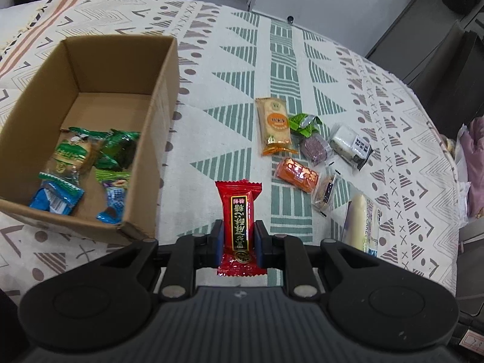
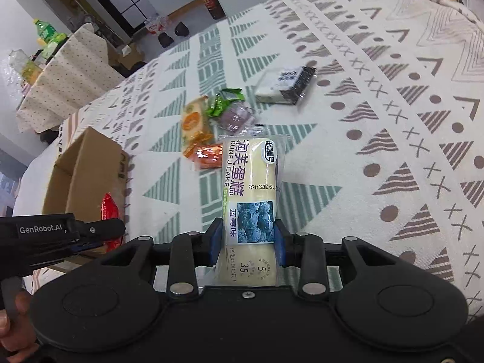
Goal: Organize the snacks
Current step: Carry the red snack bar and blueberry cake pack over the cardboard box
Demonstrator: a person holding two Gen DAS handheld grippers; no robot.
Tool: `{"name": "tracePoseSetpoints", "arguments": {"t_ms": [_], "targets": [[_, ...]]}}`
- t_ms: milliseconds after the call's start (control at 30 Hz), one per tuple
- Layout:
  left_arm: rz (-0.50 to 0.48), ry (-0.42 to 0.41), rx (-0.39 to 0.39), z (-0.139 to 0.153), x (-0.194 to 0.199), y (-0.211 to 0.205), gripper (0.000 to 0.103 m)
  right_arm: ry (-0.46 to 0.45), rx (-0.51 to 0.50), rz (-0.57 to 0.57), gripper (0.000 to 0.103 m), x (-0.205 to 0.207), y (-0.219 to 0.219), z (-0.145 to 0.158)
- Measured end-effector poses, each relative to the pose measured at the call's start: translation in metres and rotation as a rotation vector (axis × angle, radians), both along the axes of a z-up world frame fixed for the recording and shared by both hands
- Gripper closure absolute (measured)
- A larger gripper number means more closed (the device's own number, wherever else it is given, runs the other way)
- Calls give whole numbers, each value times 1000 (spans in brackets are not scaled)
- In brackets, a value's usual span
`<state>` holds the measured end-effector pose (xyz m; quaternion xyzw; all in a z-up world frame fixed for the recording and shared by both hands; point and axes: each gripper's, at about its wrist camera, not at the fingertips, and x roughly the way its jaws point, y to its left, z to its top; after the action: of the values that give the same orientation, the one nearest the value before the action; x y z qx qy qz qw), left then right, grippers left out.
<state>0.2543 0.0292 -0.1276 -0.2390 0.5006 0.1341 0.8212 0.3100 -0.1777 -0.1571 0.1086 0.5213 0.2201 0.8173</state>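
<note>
My left gripper (image 1: pixel 239 237) is shut on a red candy packet (image 1: pixel 239 214), held just right of the cardboard box (image 1: pixel 163 90). Several wrapped snacks, green and blue, lie on the box's floor (image 1: pixel 99 106). My right gripper (image 2: pixel 246 239) is shut on a pale blueberry cake packet (image 2: pixel 249 178), which also shows in the left wrist view as the cake packet (image 1: pixel 361 224). On the cloth lie an orange cracker pack (image 1: pixel 273 125), a green wrapper (image 1: pixel 304 124), a purple snack (image 1: pixel 316 149), an orange foil bar (image 1: pixel 298 175) and a black-and-white pack (image 1: pixel 351 146). The right wrist view shows the left gripper (image 2: pixel 99 233) with the red packet (image 2: pixel 110 208) beside the box (image 2: pixel 87 169).
A patterned cloth (image 1: pixel 230 60) covers the round table, whose edge curves away at the right. Dark cabinets (image 1: pixel 438 60) stand beyond it. A second table with bottles (image 2: pixel 48 36) sits at the far left of the right wrist view. A person's hand (image 2: pixel 12 323) holds the left gripper's handle.
</note>
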Motion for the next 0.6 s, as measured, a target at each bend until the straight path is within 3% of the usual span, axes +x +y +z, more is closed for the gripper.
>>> {"name": "tracePoseSetpoints", "arguments": {"t_ms": [600], "targets": [[77,-96,9,39,-32,47,84,-86,33,61,69,-18,53,40]]}}
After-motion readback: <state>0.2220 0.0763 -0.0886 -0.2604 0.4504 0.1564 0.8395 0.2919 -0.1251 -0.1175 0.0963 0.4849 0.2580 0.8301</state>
